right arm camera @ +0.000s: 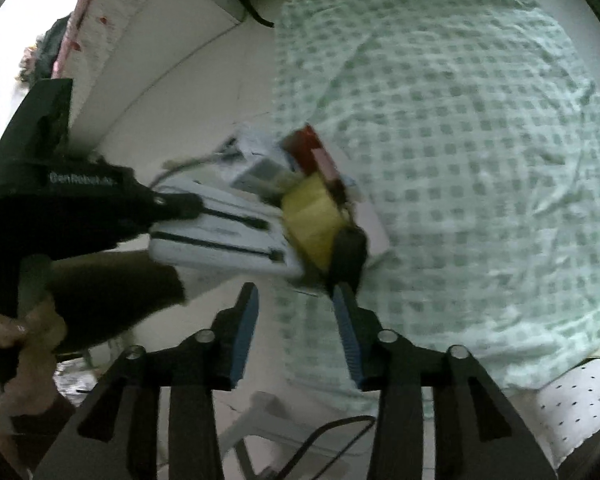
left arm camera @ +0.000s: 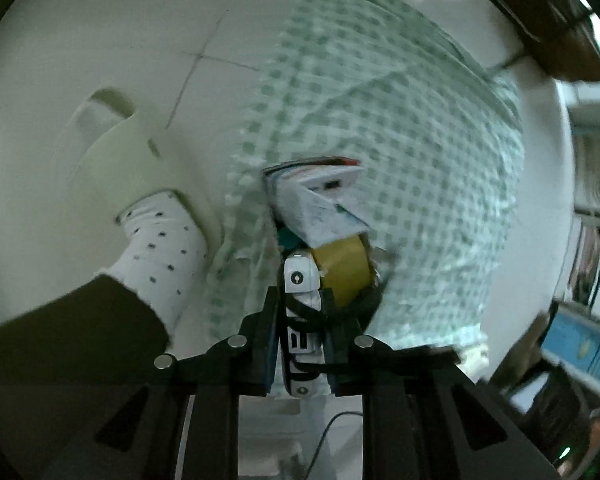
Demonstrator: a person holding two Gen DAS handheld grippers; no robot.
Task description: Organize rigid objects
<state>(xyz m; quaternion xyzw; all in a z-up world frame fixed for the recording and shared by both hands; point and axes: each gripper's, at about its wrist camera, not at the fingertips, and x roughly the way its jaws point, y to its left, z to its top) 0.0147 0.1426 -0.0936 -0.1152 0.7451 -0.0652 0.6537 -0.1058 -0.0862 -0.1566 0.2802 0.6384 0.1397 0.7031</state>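
Pale tiled floor [left arm camera: 100, 40] fills the background, with a green-and-white checked cloth [right arm camera: 460, 140] spread over it as the work surface, so everything rigid is heaped at the cloth's near-left edge where both my tools can reach. In the left wrist view my left gripper [left arm camera: 302, 340] is closed tight on a flat white plastic device with black lettering and a black strap [left arm camera: 299, 280]; the pads pinch its thin sides because that narrow edge is the only part that fits between the jaws, and it stands up along the fingers. At 1 o'clock from that device, touching it, sits a yellow tape roll [left arm camera: 346, 268], and at 12 o'clock a small white paper box with open flaps [left arm camera: 320, 208] leans on the roll. In the right wrist view my right gripper [right arm camera: 296, 316] is parted with nothing between the blue pads; it hangs just short of the pile, at 6 o'clock from the roll, probably ready to steady or take the next item. A dark red box [right arm camera: 308, 144] lies at 12 o'clock of the roll there, blurred. My socked foot, white with dark dots [left arm camera: 160, 248], sits at 9 o'clock in a pale slipper [left arm camera: 128, 148], off the cloth. Sorting looks barely begun: the pile is still bunched together.
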